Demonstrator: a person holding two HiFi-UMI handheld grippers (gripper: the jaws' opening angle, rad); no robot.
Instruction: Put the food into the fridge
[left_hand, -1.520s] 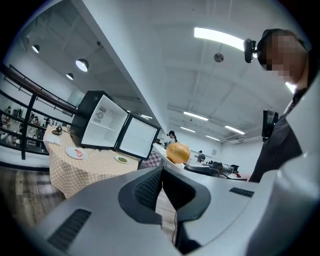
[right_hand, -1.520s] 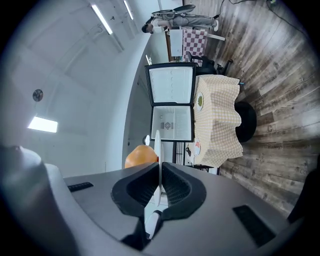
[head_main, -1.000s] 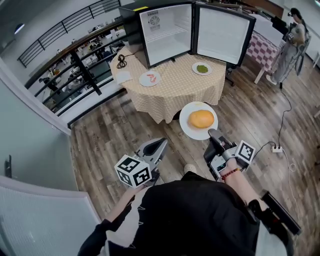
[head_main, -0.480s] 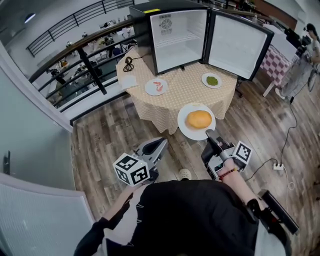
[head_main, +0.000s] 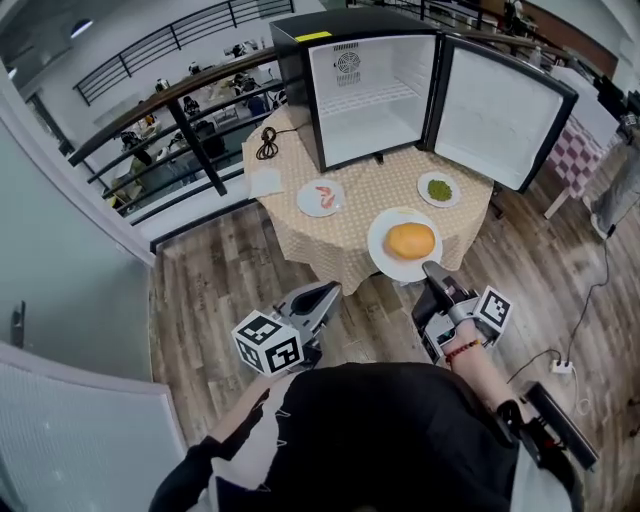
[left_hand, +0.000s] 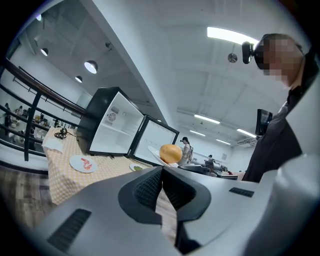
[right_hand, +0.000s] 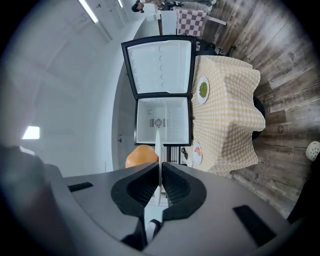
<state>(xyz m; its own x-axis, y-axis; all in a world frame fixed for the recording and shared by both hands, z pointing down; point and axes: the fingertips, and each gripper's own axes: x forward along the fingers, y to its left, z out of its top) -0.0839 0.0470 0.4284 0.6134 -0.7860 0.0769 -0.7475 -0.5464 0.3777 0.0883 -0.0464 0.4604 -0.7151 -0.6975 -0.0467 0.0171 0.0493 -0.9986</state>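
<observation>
Step in hand, by judgement: carrying dish to fridge (head_main: 375, 95), open, top centre of frame, on counter (head_main: 365, 175).
Right claw (head_main: 432, 270) clamped on rim of white plate (head_main: 384, 256), mid-frame, at counter's near edge.
Food (head_main: 411, 240) on plate: round, smooth, orange-yellow dome.
Left claw (head_main: 325, 292) closed, empty, lower left.
Next move called for: plate kept level, slid onto fridge shelf.
Two other plates (head_main: 307, 206) sat on counter.

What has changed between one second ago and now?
The right gripper has carried the plate with the orange food forward, up to the table. It still grips the plate; the left gripper stays shut and empty; the fridge stays open.
</observation>
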